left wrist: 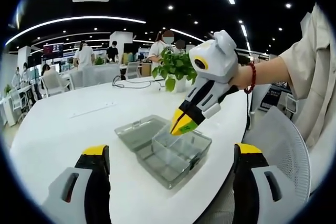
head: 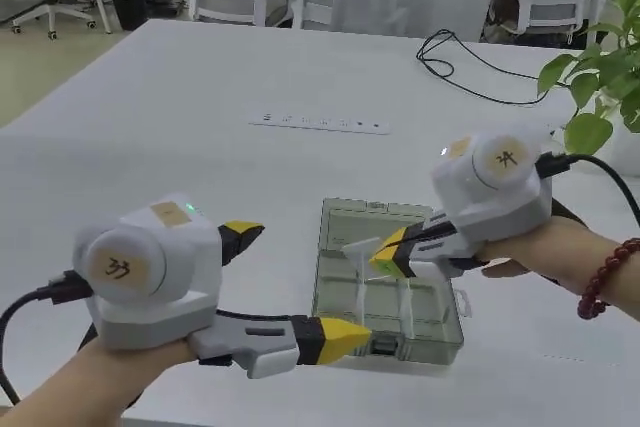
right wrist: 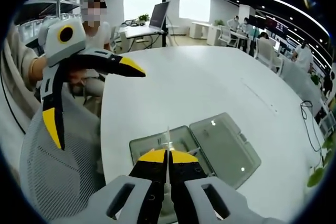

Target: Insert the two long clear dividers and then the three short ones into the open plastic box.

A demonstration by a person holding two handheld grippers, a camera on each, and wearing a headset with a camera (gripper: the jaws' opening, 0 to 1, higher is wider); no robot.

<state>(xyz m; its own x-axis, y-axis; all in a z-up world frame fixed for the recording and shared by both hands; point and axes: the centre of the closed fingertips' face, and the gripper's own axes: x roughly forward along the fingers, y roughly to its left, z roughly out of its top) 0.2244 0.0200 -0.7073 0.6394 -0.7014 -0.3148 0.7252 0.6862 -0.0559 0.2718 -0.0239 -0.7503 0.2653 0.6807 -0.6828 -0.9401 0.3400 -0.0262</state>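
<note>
- The right gripper (right wrist: 168,157) is clenched on a thin clear divider (right wrist: 168,139); its yellow-tipped jaws are pressed together on the sheet, which stands edge-on just past the tips
- In the head view this gripper comes in from the right, with its tips over the middle of the open plastic box (head: 338,297), at the far edge of the tray
- Whether the divider it holds is a long or a short one cannot be told
- The box sits on the white bench (head: 200,97) in front of the person; its lid (head: 375,217) is folded back flat on the far side
- Pale upright lines of clear partitions show inside the tray, though how many there are is hard to make out
- The left gripper (head: 295,284) is released, its jaws spread wide and holding nothing; it hangs just beside the box on the near left, one tip by the tray's near corner and the other well apart from it
- A white power strip (head: 320,122) lies farther back on the bench, well apart from the box
- A black cable (head: 470,57) loops near the far right edge, and a leafy green plant (head: 600,77) stands at the right
- A red bead bracelet (head: 600,282) circles the wrist behind the right gripper
</note>
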